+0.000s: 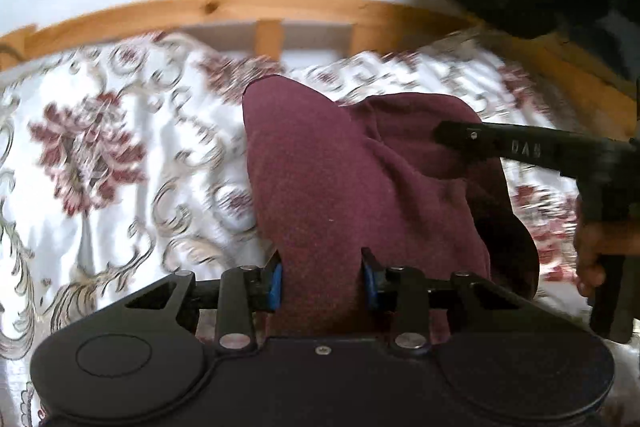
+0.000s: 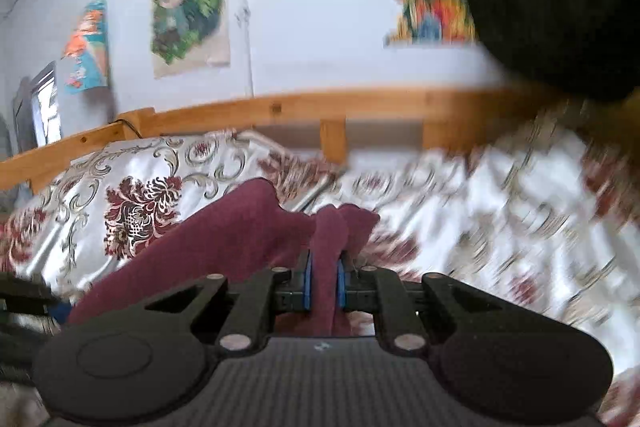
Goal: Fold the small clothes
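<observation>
Left wrist view: left gripper (image 1: pixel 322 281) and right gripper (image 2: pixel 323 285) both clench the maroon garment (image 1: pixel 340 179), lifted above the bed (image 1: pixel 120 155). Mid-fold, I'd judge; next, lay it flat.

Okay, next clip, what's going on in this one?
A person with a handheld gripper in each hand is handling a small maroon garment over a bed with a floral bedspread. The left gripper has cloth bunched between its blue pads, and the right gripper is shut on another bunch of it. The garment is crumpled, with no neat fold visible. The background is motion-blurred. A wooden bed rail runs behind.
</observation>
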Available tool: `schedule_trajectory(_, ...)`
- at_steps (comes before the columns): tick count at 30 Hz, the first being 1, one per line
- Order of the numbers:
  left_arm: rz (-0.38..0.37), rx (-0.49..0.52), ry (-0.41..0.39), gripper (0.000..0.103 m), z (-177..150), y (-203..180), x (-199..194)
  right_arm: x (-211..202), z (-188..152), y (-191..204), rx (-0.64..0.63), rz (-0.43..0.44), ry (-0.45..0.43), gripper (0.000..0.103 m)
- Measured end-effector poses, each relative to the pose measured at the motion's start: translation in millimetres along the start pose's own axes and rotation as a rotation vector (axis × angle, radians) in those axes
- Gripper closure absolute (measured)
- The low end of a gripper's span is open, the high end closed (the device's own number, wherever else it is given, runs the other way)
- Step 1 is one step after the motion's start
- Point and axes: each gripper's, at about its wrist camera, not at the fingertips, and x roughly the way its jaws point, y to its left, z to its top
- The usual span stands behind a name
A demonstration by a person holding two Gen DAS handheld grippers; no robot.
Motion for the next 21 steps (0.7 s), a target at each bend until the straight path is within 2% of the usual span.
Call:
schedule_trajectory(4, 0.002, -0.053, 0.039, 0.063, -7.2, 11.0, 20.3, 27.7, -10.3, -12.0, 0.082, -0.066, 0.079, 0.089)
schedule_trajectory(9, 0.002, -0.019, 0.040, 0.057, -9.2, 4.5, 19.1, 28.0, -26.6, -27.6, 0.089, -0.111, 0.110, 0.085)
schedule_trajectory(11, 0.001, -0.036, 0.049, 0.054, -9.6, 5.4, 19.6, 24.9, -31.8, -29.0, 0.093, -0.128, 0.119, 0.075)
schedule_trajectory(16, 0.005, -0.083, 0.074, 0.037, -8.7, 9.1, 17.9, 8.7, -42.2, -31.5, 0.101, -0.146, 0.108, 0.054)
schedule_trajectory(21, 0.026, -0.069, 0.058, 0.013, -4.3, -0.4, 3.7, -15.2, -41.1, -28.2, 0.070, -0.169, 0.061, 0.033)
